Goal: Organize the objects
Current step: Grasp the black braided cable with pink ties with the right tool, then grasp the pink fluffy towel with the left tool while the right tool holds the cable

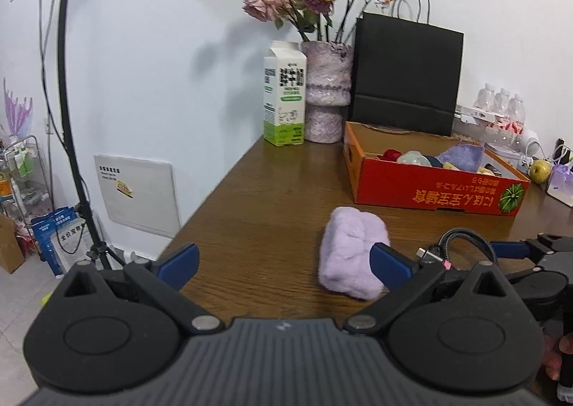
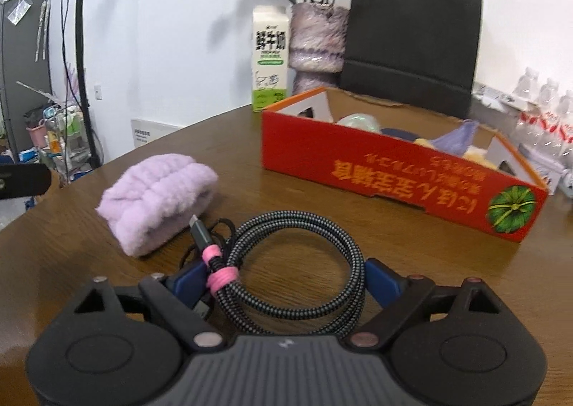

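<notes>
Red box: some things already inside.
Left out: fluffy towel, cable on bench.
Right tool: spread wide around cable, not squeezing.
Left tool: released, holding nothing.

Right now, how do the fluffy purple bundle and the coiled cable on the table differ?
The purple bundle is soft, fuzzy, pale lilac and folded into a lump; the coiled cable is braided, black and grey, wound into an open loop tied with pink bands. The bundle lies free, just outside the left tool; the cable sits between the open fingers of the right tool. Both rest on the wooden table, outside the red box.
</notes>
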Demonstrator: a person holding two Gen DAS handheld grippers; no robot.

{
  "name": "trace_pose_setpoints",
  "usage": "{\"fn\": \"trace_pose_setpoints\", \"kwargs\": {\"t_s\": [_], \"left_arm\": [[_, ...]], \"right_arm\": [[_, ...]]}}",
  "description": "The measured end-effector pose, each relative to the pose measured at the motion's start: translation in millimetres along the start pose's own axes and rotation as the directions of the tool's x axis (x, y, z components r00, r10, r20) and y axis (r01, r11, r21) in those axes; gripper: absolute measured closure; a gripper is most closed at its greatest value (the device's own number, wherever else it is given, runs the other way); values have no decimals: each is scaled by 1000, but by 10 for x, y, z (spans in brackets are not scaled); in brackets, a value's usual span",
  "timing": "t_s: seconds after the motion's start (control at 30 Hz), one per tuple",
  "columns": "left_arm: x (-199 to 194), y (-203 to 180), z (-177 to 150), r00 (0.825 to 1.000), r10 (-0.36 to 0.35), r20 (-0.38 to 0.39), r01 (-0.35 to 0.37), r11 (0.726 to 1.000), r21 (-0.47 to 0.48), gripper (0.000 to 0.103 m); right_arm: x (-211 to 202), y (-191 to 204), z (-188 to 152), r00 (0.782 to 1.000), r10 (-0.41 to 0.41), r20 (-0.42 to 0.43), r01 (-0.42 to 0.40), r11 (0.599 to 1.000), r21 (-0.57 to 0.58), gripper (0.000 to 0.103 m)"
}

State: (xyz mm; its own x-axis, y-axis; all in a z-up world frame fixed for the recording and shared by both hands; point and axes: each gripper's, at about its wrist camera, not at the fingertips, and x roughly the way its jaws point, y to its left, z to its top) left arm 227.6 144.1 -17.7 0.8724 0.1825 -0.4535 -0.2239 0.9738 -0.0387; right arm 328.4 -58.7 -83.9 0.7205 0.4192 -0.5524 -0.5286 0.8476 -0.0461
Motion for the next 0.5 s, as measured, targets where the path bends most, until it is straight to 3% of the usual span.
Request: {"fn": "trace_pose_setpoints", "kwargs": {"t_s": [0.17,0.5], "left_arm": [[170,-199,47,999,-24,-26,25,999,31,0],[836,-454,147,985,-22,-171,31,998,52,0]], "right_arm": [[-80,-228,-14,999,-35,28,34,999,27,11],[-167,-636,-51,991,-114,62,110,991,74,11]]}}
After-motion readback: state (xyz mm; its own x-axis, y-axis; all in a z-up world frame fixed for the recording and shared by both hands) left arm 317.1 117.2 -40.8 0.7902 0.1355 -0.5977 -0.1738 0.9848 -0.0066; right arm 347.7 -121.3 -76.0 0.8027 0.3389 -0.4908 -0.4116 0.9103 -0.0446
